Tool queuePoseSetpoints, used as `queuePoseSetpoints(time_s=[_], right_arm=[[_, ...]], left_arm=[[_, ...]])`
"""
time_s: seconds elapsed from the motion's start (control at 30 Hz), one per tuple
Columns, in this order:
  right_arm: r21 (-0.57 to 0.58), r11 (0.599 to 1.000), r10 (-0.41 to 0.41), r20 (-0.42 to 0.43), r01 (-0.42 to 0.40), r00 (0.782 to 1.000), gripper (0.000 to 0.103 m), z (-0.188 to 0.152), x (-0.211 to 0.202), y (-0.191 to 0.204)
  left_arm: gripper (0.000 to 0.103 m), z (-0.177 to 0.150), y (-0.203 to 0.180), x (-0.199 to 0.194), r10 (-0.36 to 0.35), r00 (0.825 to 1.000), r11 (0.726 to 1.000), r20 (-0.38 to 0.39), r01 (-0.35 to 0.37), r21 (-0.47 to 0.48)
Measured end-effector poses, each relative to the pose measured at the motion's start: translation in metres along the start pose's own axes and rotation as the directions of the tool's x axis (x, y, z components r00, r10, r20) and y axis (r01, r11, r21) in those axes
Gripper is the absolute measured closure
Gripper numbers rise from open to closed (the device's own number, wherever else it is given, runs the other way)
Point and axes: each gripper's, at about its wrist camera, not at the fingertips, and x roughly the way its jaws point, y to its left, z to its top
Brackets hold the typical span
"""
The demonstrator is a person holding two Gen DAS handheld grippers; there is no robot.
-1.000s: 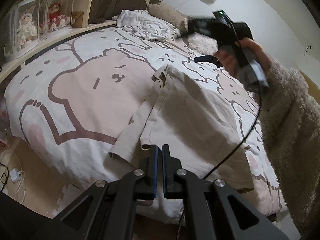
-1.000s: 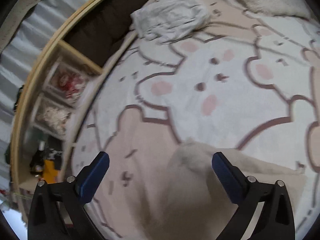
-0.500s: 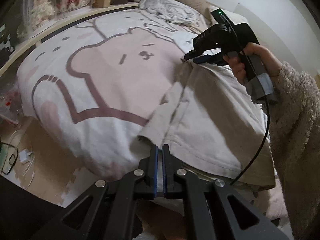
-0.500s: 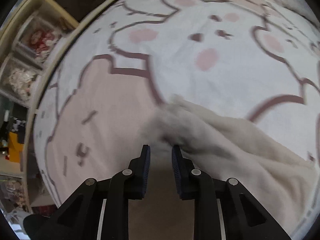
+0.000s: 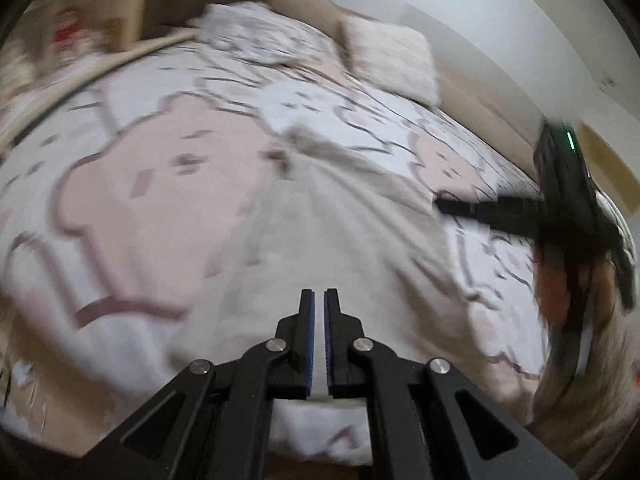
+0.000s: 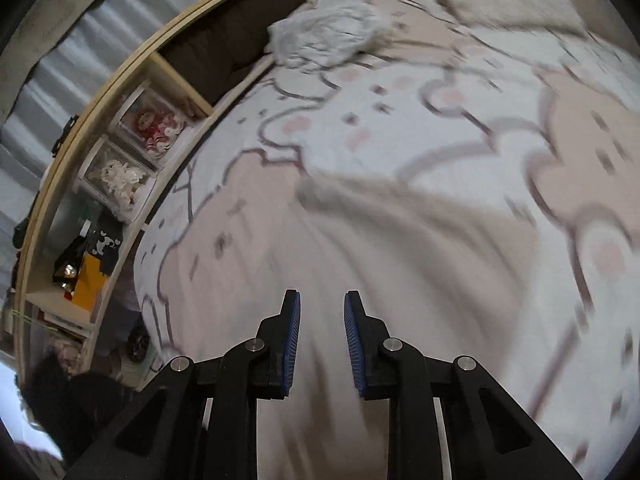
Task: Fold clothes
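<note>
A beige garment point(image 5: 332, 232) lies spread on the cartoon-print bedspread point(image 5: 152, 184); it also shows in the right wrist view point(image 6: 420, 248). My left gripper point(image 5: 319, 300) hovers over its near part, jaws almost together with a thin gap, nothing visibly between them. My right gripper point(image 6: 321, 304) is partly open and empty above the garment. It appears in the left wrist view point(image 5: 444, 205) over the garment's right side. Both views are motion-blurred.
A crumpled white garment point(image 6: 328, 36) lies at the head of the bed beside a fluffy pillow point(image 5: 392, 56). A wooden shelf point(image 6: 132, 120) with boxed dolls runs along the bed's left side. The floor point(image 5: 24, 396) lies below the bed's near edge.
The right gripper has let go of the garment's corner, opened partway and pulled back to the right. The left gripper has moved over the garment. The garment now lies flatter.
</note>
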Motion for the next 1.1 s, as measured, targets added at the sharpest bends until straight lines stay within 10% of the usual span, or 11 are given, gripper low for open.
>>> queuePoseSetpoints(time_s=[0.27, 0.6, 0.97, 1.1], right_arm=[[0.187, 0.980, 0.060, 0.047, -0.068, 0.997, 0.080, -0.093, -0.019, -0.043], [-0.144, 0.986, -0.066, 0.097, 0.080, 0.993, 0.079, -0.157, 0.009, 0.028], [-0.152, 0.976, -0.125, 0.210, 0.159, 0.970, 0.079, -0.028, -0.061, -0.007], [-0.117, 0.954, -0.254, 0.163, 0.275, 0.953, 0.079, 0.039, -0.024, -0.045]], left_arm=[[0.095, 0.073, -0.047, 0.111, -0.003, 0.991, 0.984, -0.135, 0.027, 0.177], [0.095, 0.130, 0.009, 0.175, 0.191, 0.978, 0.957, -0.086, -0.166, 0.237], [0.074, 0.155, -0.015, 0.133, 0.039, 0.999, 0.935, -0.018, -0.030, 0.354], [0.073, 0.139, -0.019, 0.157, 0.076, 0.995, 0.896, -0.061, -0.041, 0.443]])
